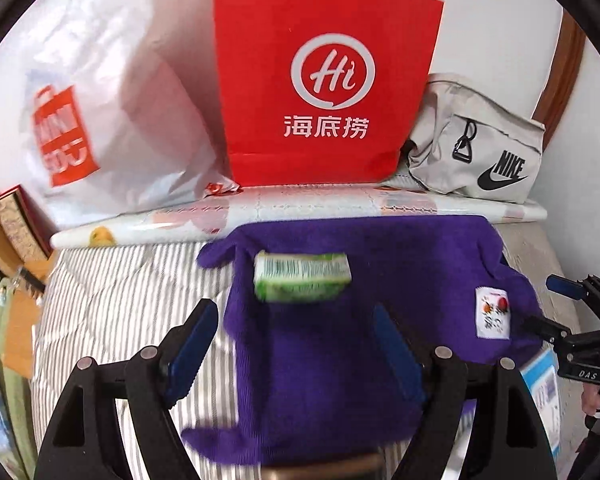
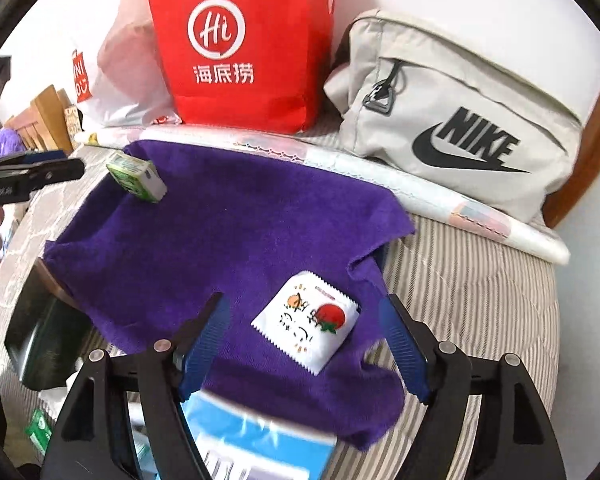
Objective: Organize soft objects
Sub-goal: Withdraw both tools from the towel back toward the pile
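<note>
A purple towel [image 1: 340,312] [image 2: 220,248] lies spread over a striped bedcover. On it rests a green tissue pack [image 1: 302,277] [image 2: 137,176] near the far left corner and a white packet with fruit pictures [image 1: 493,313] [image 2: 307,325] nearer the right. My left gripper [image 1: 296,348] hangs open above the towel, just short of the green pack, nothing between its blue pads. My right gripper [image 2: 306,340] is open too, its pads either side of the white packet without touching it. The right gripper [image 1: 572,320] also shows at the left wrist view's right edge.
Against the wall stand a red paper bag [image 1: 324,80] [image 2: 240,48], a white plastic bag [image 1: 100,112] and a beige Nike pouch [image 1: 480,148] [image 2: 452,120]. A rolled printed sheet [image 1: 300,212] lies behind the towel. A blue-and-white pack [image 2: 252,440] and a dark box [image 2: 40,340] sit close by.
</note>
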